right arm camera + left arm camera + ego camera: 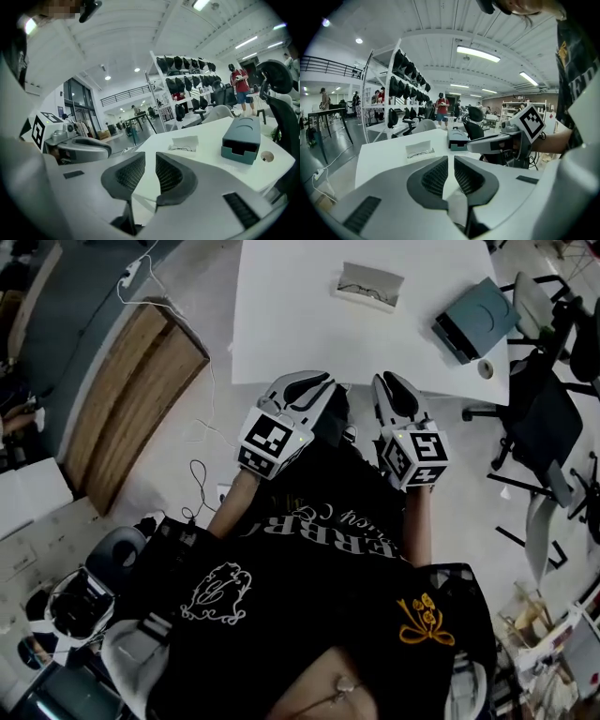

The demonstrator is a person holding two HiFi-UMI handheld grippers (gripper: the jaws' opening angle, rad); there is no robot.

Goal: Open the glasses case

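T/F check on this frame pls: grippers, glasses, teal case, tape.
1. The left gripper and right gripper are both empty. True.
2. In the head view, the teal case lies left of the glasses. False: it lies to their right.
3. The glasses sit in a white tray on the table. True.
4. The right gripper touches the teal case. False: it is well apart from it, at the table's near edge.
5. A tape roll lies on the table by the teal case. True.
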